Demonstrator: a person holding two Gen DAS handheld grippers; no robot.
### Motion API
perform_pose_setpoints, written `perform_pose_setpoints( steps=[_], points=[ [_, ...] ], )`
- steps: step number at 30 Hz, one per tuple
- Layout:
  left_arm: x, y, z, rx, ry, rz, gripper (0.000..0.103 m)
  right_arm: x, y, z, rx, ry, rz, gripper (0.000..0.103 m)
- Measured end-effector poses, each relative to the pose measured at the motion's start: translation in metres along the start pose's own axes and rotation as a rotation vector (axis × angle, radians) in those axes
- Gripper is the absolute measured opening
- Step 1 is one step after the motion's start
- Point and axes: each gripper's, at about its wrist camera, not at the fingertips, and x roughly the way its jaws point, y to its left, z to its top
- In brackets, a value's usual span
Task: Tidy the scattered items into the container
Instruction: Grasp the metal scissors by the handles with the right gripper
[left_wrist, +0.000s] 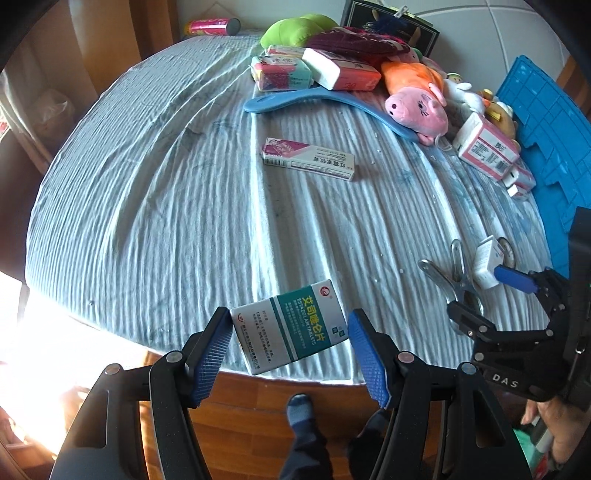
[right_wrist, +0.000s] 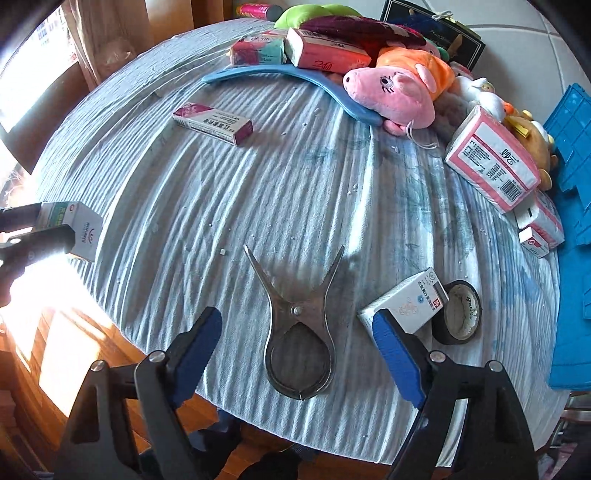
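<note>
Teal-white tablet box (left_wrist: 291, 328) between left gripper (left_wrist: 290, 349) jaws (contact unclear); right gripper (right_wrist: 301, 350) jaws spread over metal clamp (right_wrist: 299, 332).

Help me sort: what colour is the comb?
Light blue comb; clearest in the right wrist view.

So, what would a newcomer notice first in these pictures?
Probably the pink pig plush in the pile at the table's far side. Next, the green medicine box between the open left gripper fingers at the near edge, and the metal clamp lying before the open right gripper.
</note>
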Motion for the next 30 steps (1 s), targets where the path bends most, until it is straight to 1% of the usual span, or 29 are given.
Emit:
perform_pose_setpoints(
  steps=[3, 4, 5, 6, 8, 9, 13, 20, 30],
  points=[
    [-0.001, 0.002, 0.002, -0.002, -0.004, -0.001, 0.064, 0.012, 0.001, 0.000, -0.008, 0.022, -0.014, 0.084],
    [-0.002, 0.002, 0.002, -0.001, -0.005, -0.002, 0.064, 0.016, 0.000, -0.001, -0.007, 0.030, -0.014, 0.082],
    [-0.002, 0.002, 0.003, -0.001, -0.006, -0.002, 0.064, 0.019, 0.000, -0.001, -0.008, 0.038, -0.021, 0.067],
    [-0.002, 0.002, 0.004, -0.001, -0.007, -0.003, 0.064, 0.022, -0.001, -0.002, -0.007, 0.046, -0.026, 0.055],
    [-0.002, 0.002, 0.005, 0.000, -0.007, -0.004, 0.064, 0.021, -0.001, -0.002, -0.004, 0.036, -0.014, 0.042],
    [-0.002, 0.002, 0.005, 0.000, -0.007, -0.004, 0.064, 0.021, 0.001, -0.001, -0.014, 0.037, -0.011, 0.039],
    [-0.001, -0.001, 0.007, 0.003, -0.004, -0.006, 0.064, 0.019, -0.002, -0.001, 0.005, 0.039, 0.002, 0.038],
    [-0.002, -0.007, 0.008, 0.009, -0.007, -0.013, 0.064, 0.003, -0.017, -0.001, 0.039, 0.017, 0.019, 0.038],
    [-0.013, -0.018, 0.011, 0.007, -0.030, -0.032, 0.064, -0.032, -0.032, 0.004, 0.067, -0.029, 0.017, 0.037]
  ],
)
